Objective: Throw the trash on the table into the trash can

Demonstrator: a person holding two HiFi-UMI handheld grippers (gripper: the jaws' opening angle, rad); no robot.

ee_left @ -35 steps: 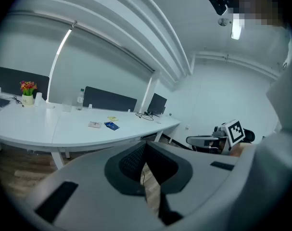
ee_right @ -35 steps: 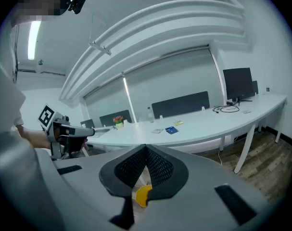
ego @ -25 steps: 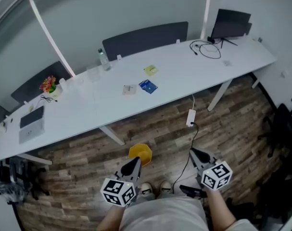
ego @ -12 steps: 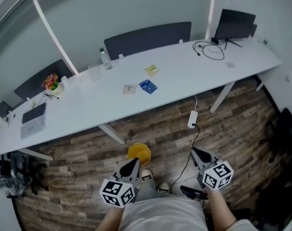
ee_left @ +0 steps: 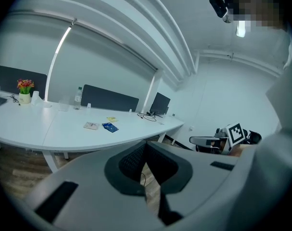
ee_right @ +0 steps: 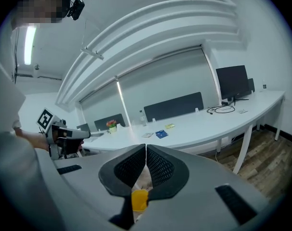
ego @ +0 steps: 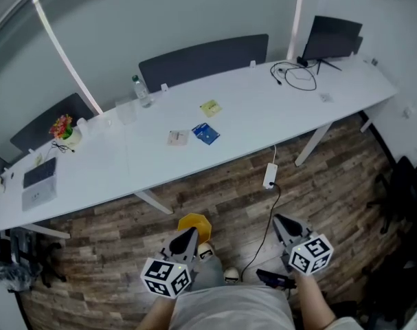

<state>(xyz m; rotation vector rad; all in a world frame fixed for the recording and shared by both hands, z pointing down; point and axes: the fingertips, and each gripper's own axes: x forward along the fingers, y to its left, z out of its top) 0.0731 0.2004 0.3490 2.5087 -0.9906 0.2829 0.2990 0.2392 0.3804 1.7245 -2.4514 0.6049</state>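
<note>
Trash lies on the long white curved table: a small blue packet, a pale flat wrapper just to its left, and a yellow paper scrap a little further back, towards the dark grey divider panels. Whatever is printed on them is too small to read.

The yellow plastic trash can stands on the wood-plank floor in front of the table, close to the person's shoes and just ahead of the left gripper. The right gripper is held well apart from the left one. Both point towards the table, each with its jaws pressed together and nothing between them.

The left gripper's cube and the right gripper's cube bear black-and-white square markers. A clear plastic bottle and a black monitor also stand on the table.
</note>
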